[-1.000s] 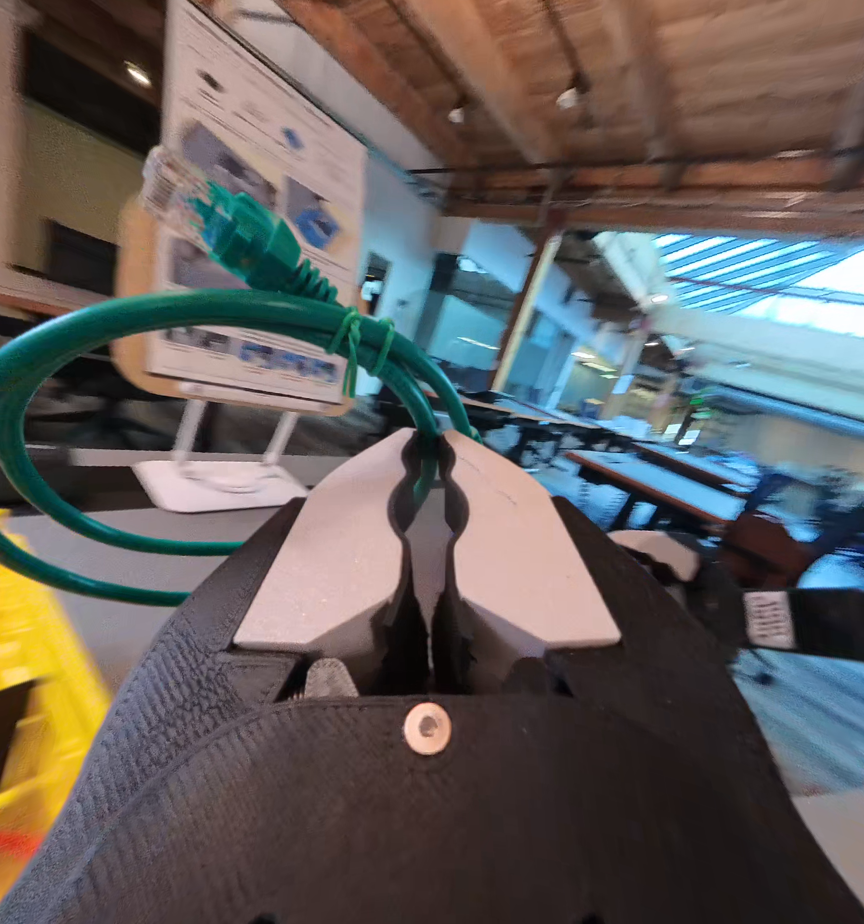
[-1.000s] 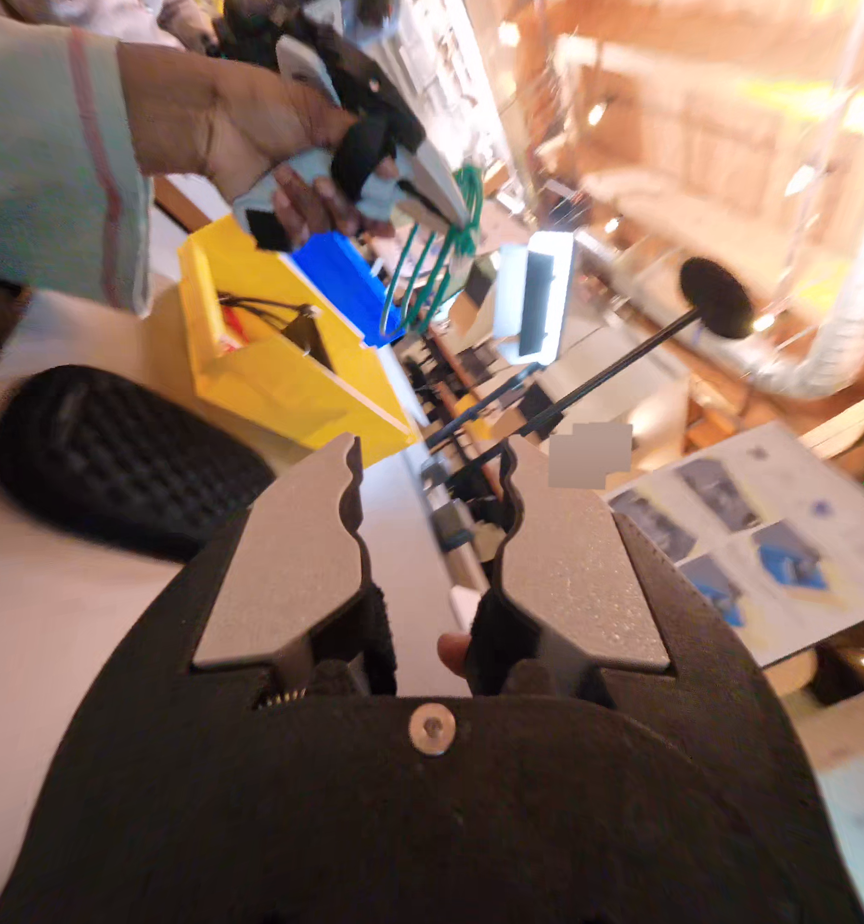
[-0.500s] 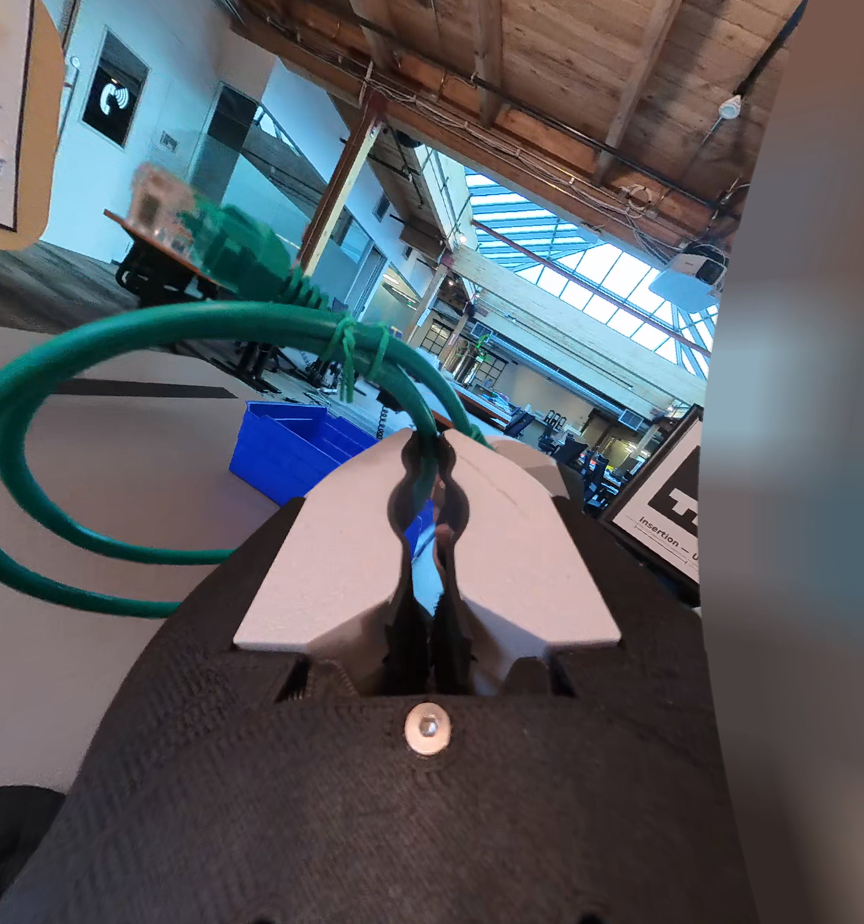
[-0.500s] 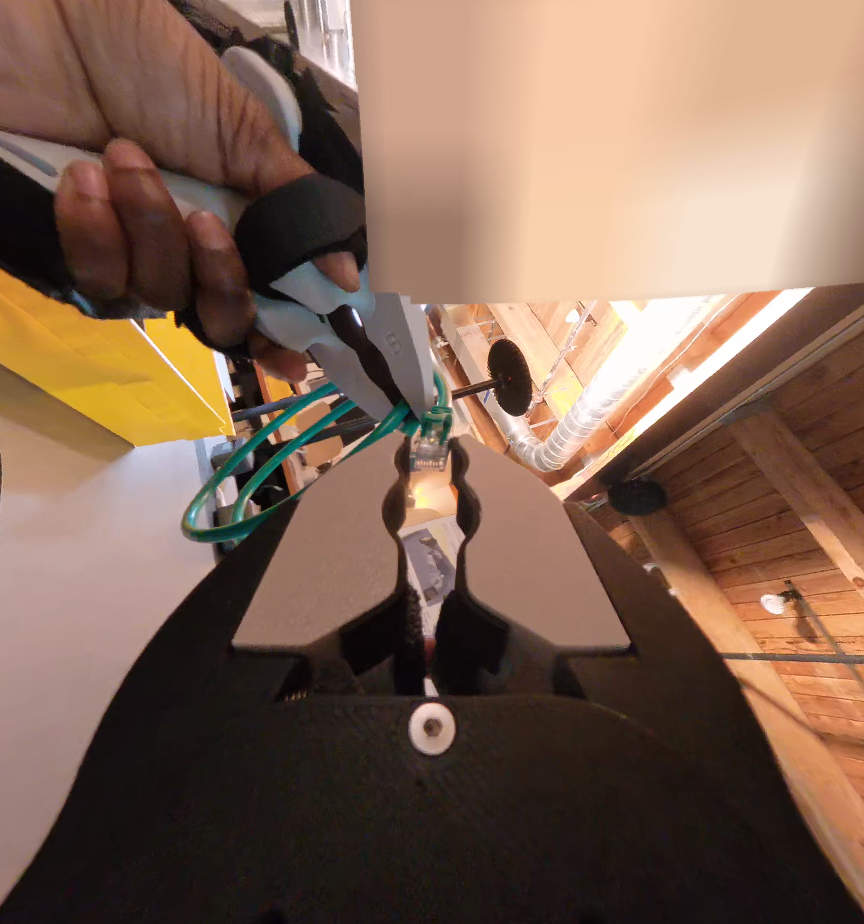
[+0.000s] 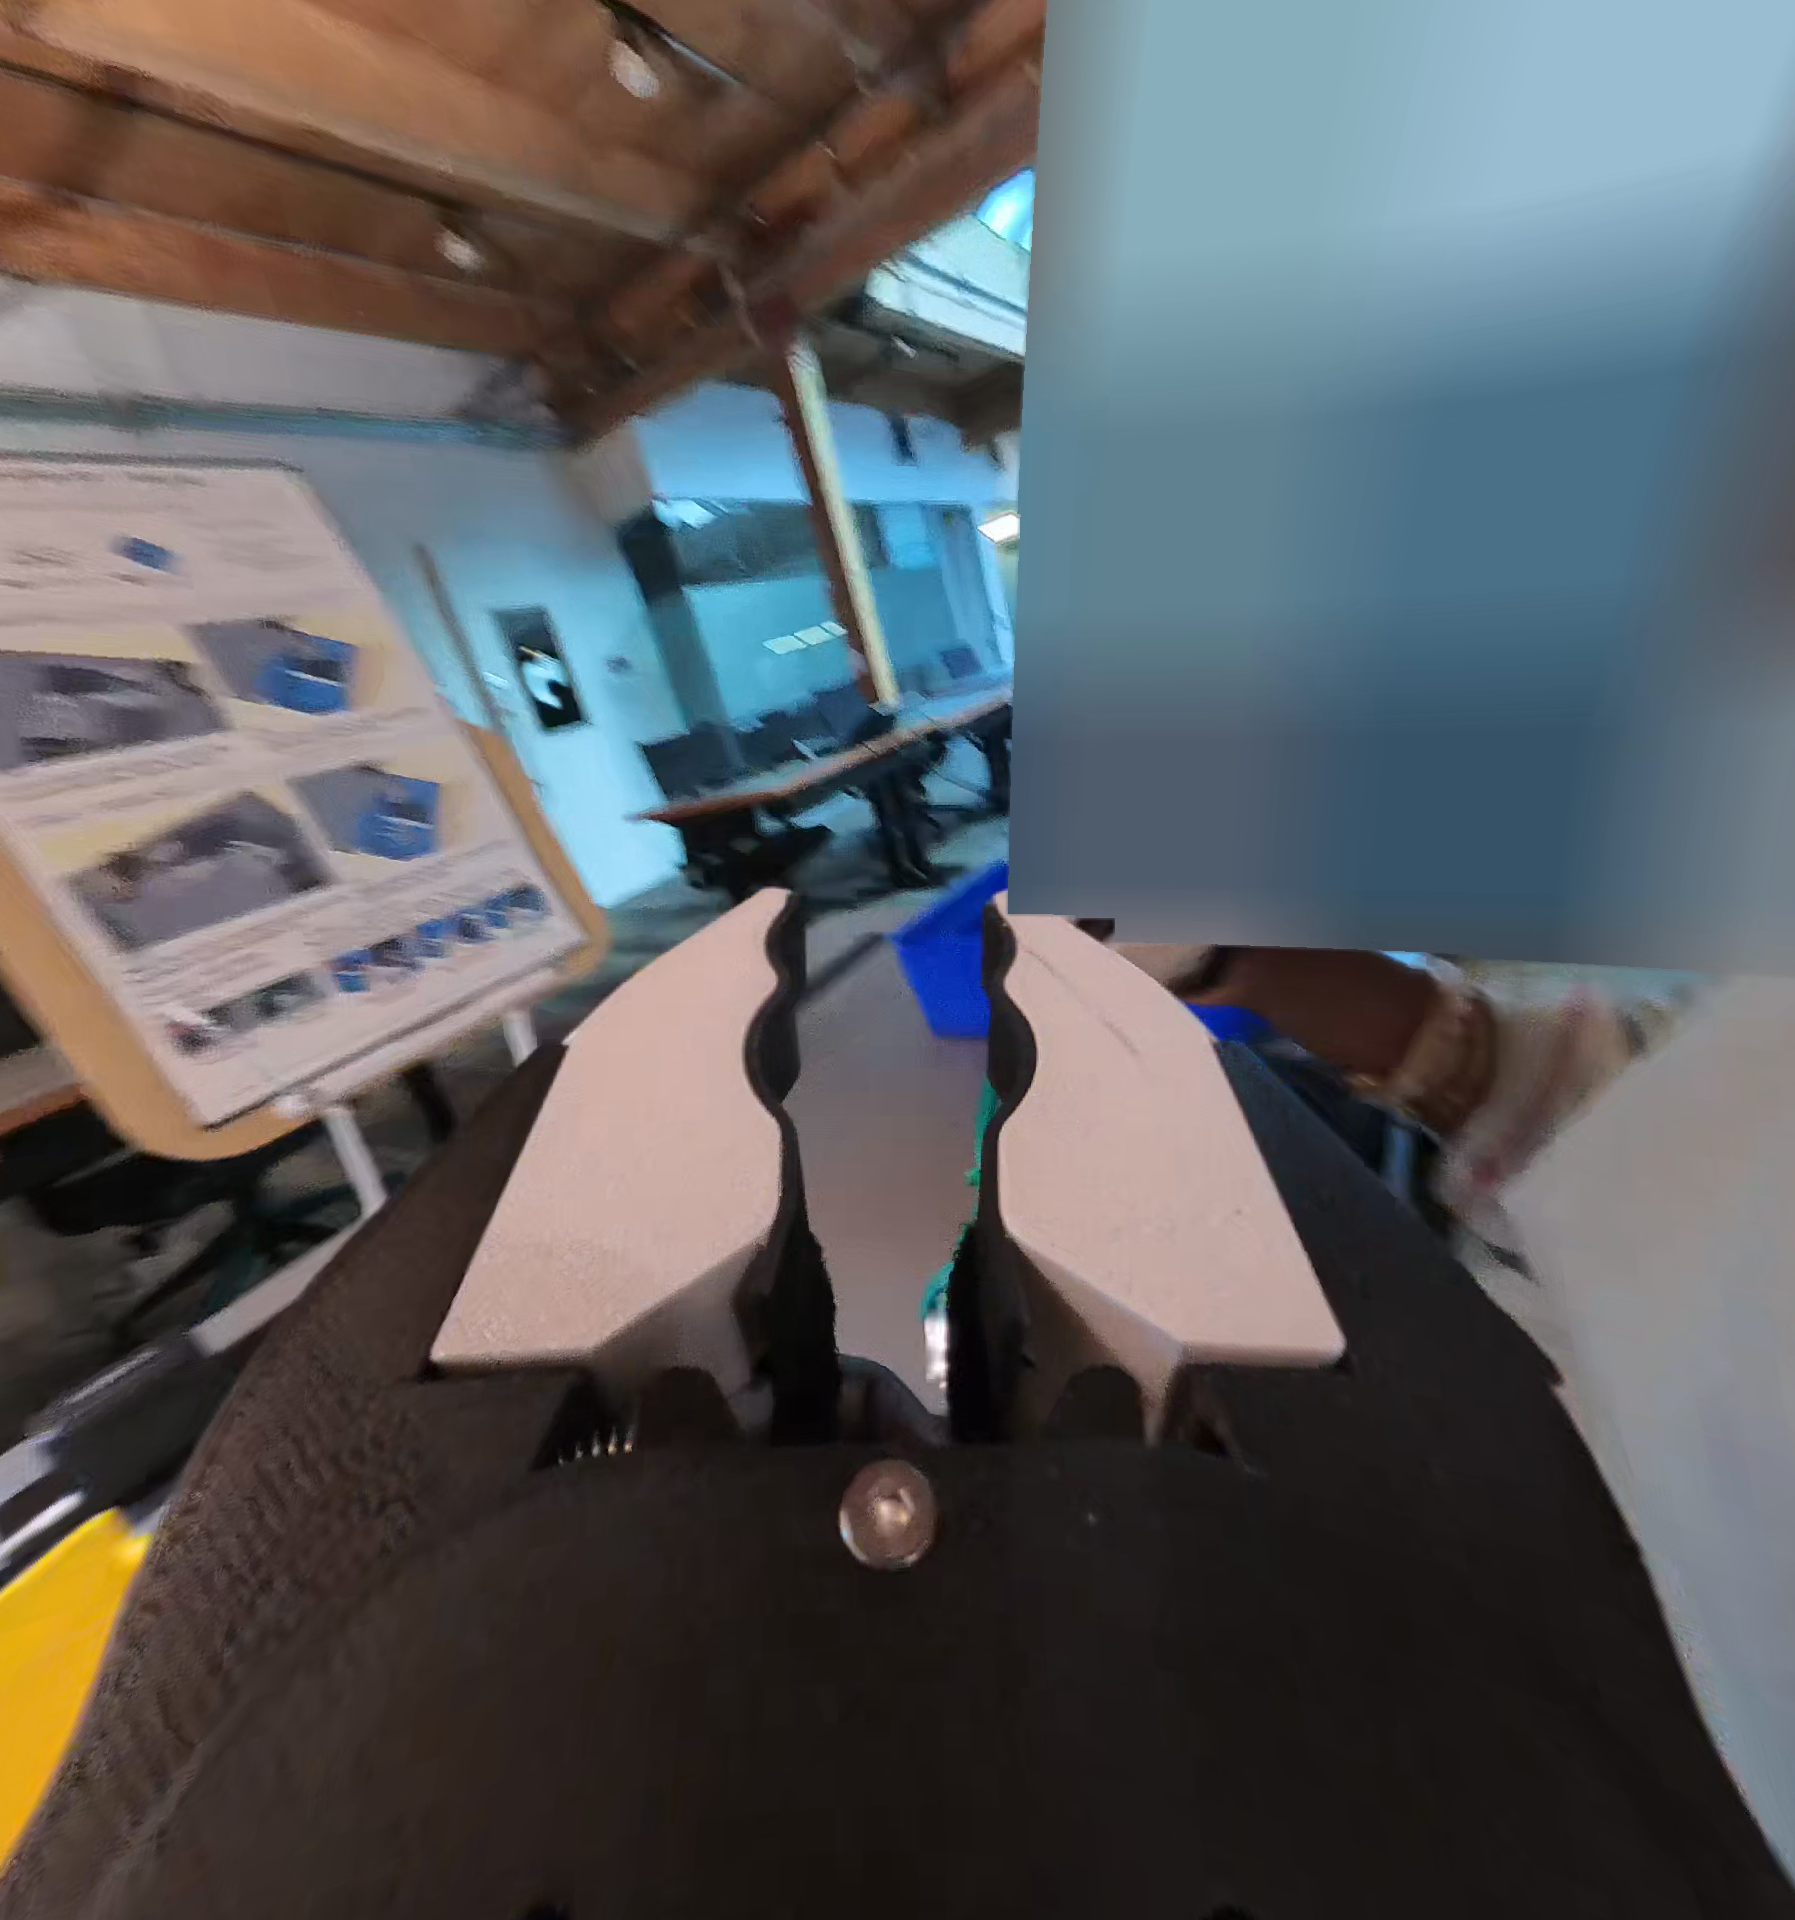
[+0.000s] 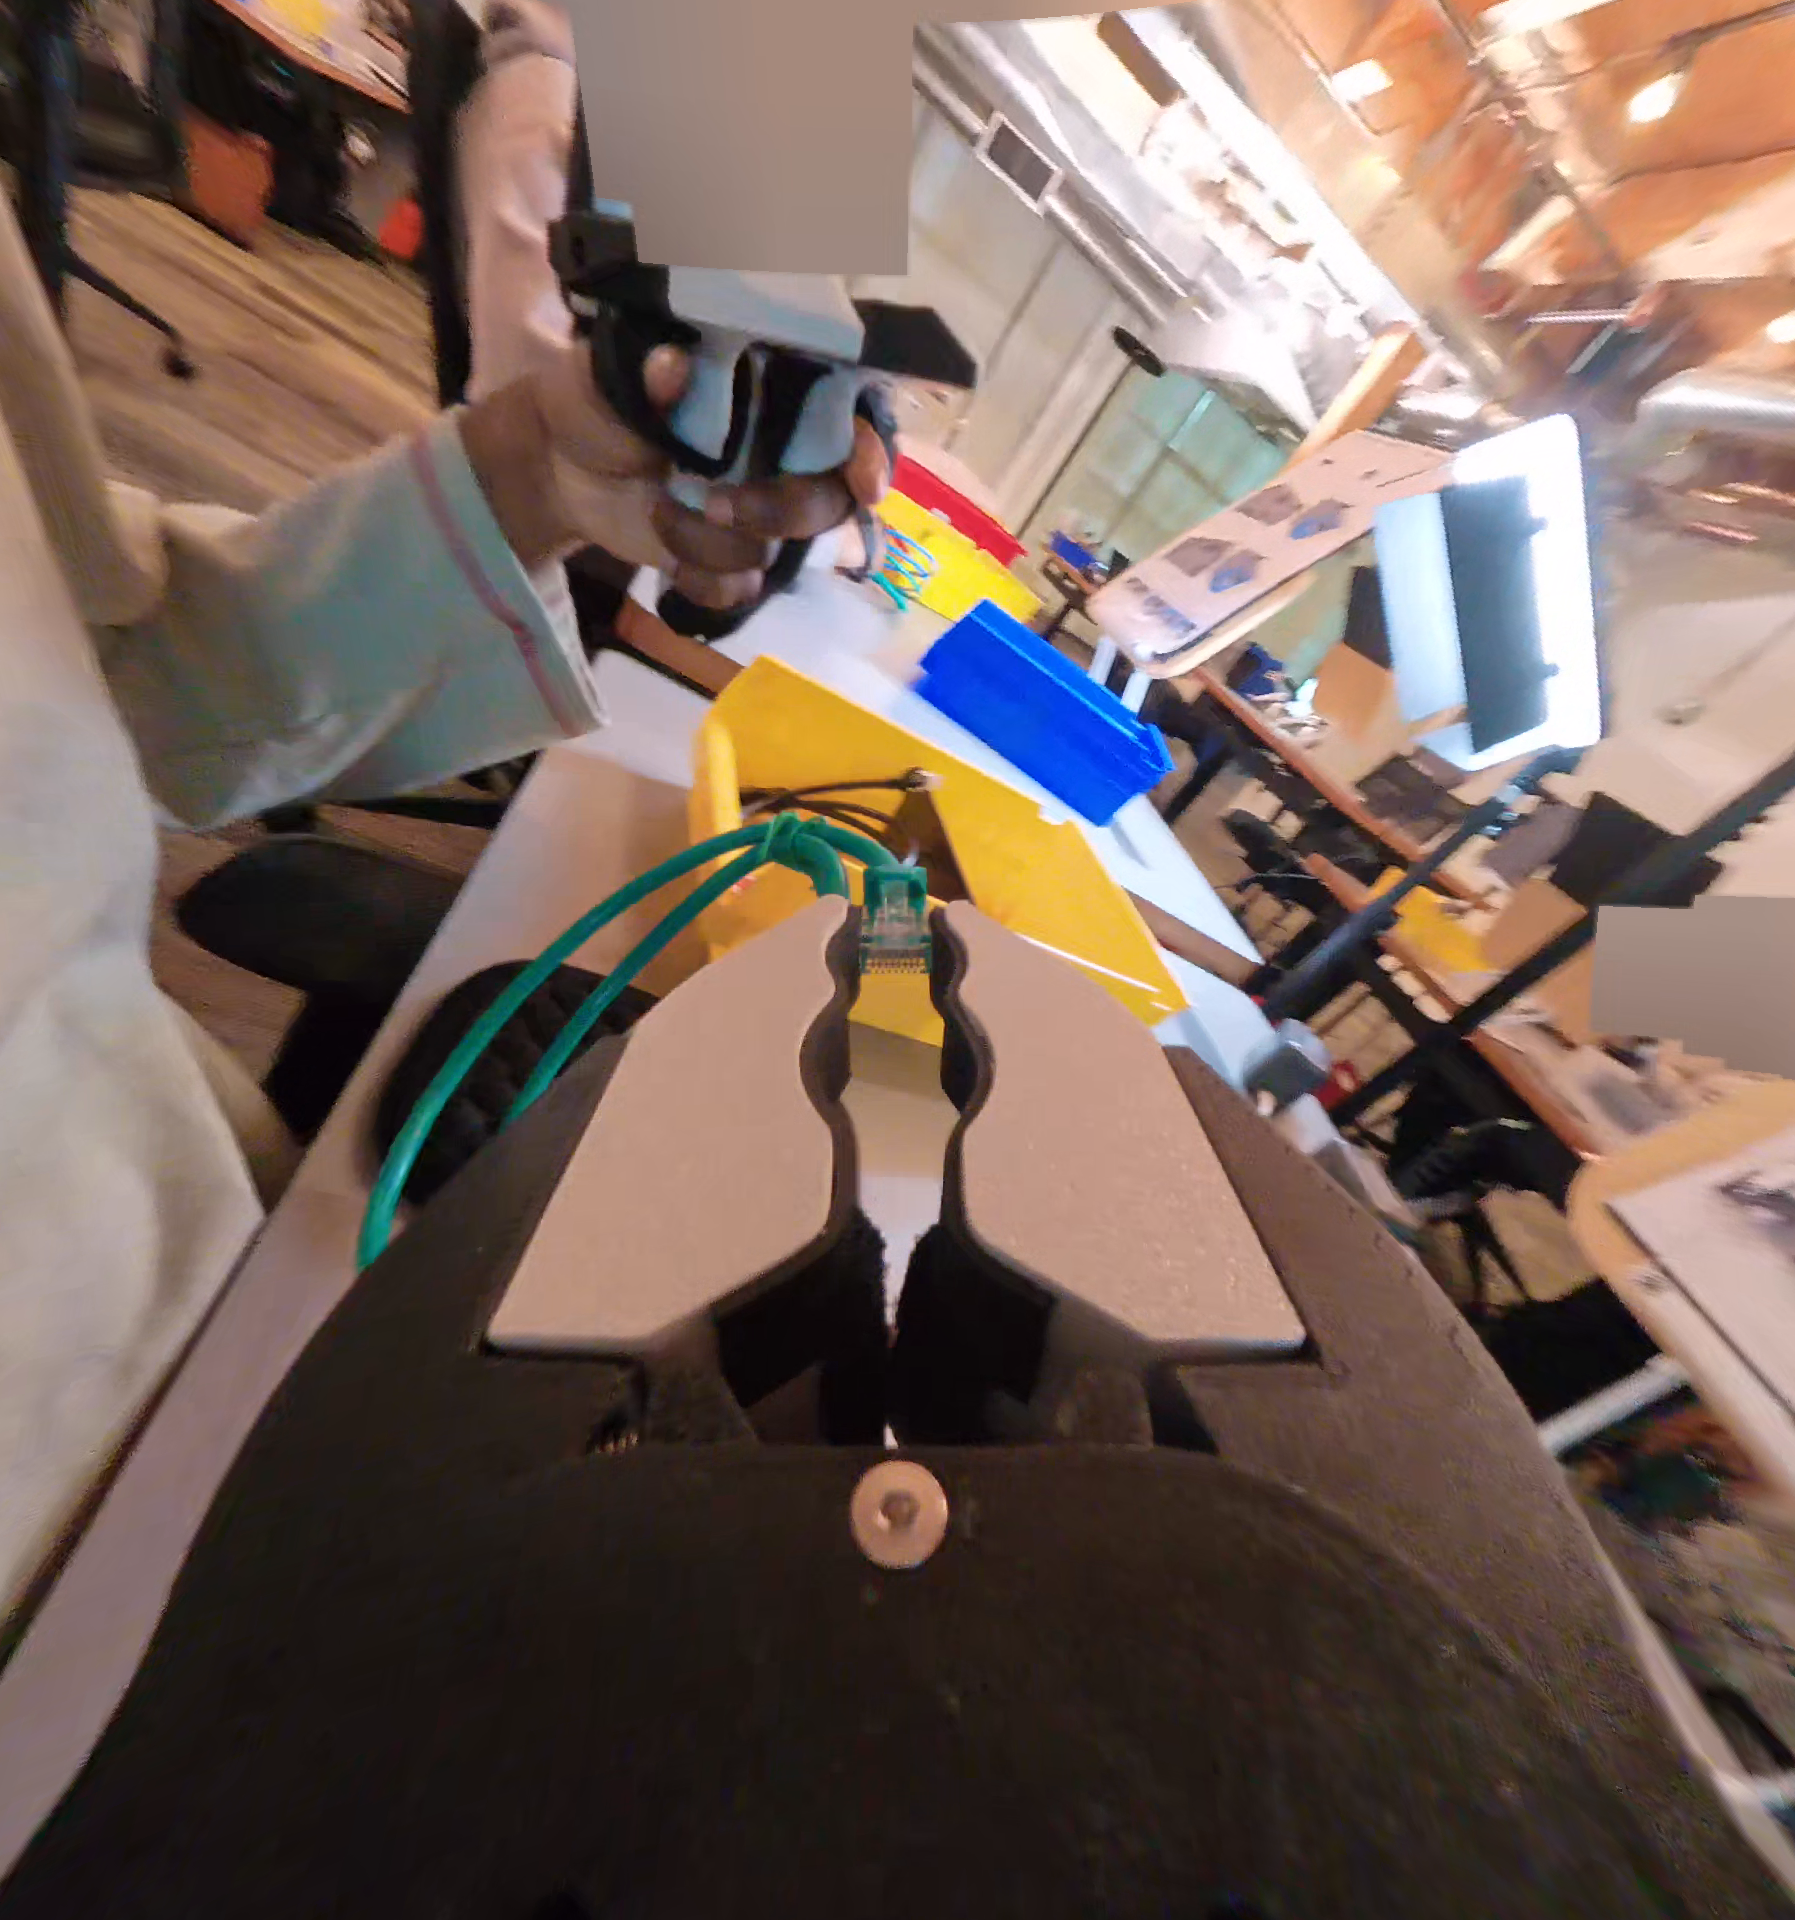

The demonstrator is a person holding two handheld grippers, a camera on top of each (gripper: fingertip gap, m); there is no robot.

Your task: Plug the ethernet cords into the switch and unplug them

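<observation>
The left tongs (image 5: 888, 925), grey fingers on a black body, are held up in the air with a gap between the fingers and nothing gripped. A bit of green shows low in that gap, too blurry to name. To their left stands a tilted picture board on white legs (image 5: 238, 790), and a blue plastic bin (image 5: 950, 961) sits just past the tips.

The right tongs (image 6: 893, 914) are nearly closed. Their tips pinch the clear plug (image 6: 895, 940) at the end of the green ethernet cord (image 6: 560, 997). The cord loops out to the left and drops behind the tongs' black body, and a green tie bunches it just above the plug.

In the right wrist view, a hand in a pale sleeve (image 6: 685, 488) at upper left holds the left tongs' handle. Behind the plug sits an open yellow plastic bin (image 6: 1028, 883) with black wires inside. Farther right lies a blue bin on the white table (image 6: 581, 831). I cannot see the switch.
</observation>
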